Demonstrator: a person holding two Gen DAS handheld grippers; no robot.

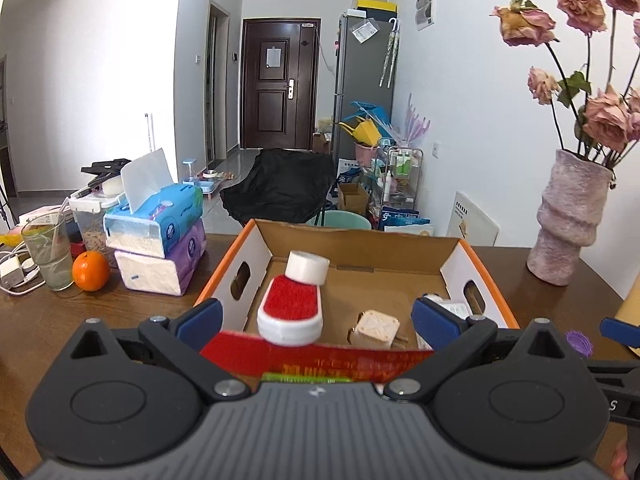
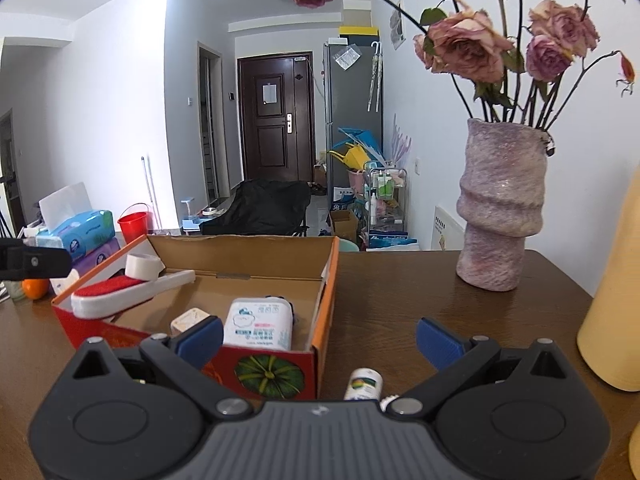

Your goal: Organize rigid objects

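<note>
An open cardboard box [image 1: 352,236] with orange rim sits on the brown table; it also shows in the right wrist view [image 2: 326,300]. In it lie a red and white lint brush [image 1: 290,306], a white tape roll [image 1: 307,267], a small beige cube [image 1: 376,328] and a white pack [image 2: 258,324]. My left gripper [image 1: 316,316] is open and empty, just before the box's near wall. My right gripper [image 2: 320,338] is open over the table beside the box's right corner. A small white bottle [image 2: 363,384] lies on the table between its fingers, close to the body.
A pink vase [image 2: 500,208] of dried roses stands at the right back of the table. Stacked tissue packs [image 1: 160,236], an orange [image 1: 91,271] and a glass [image 1: 48,252] stand left of the box. A yellow object [image 2: 616,304] is at the far right.
</note>
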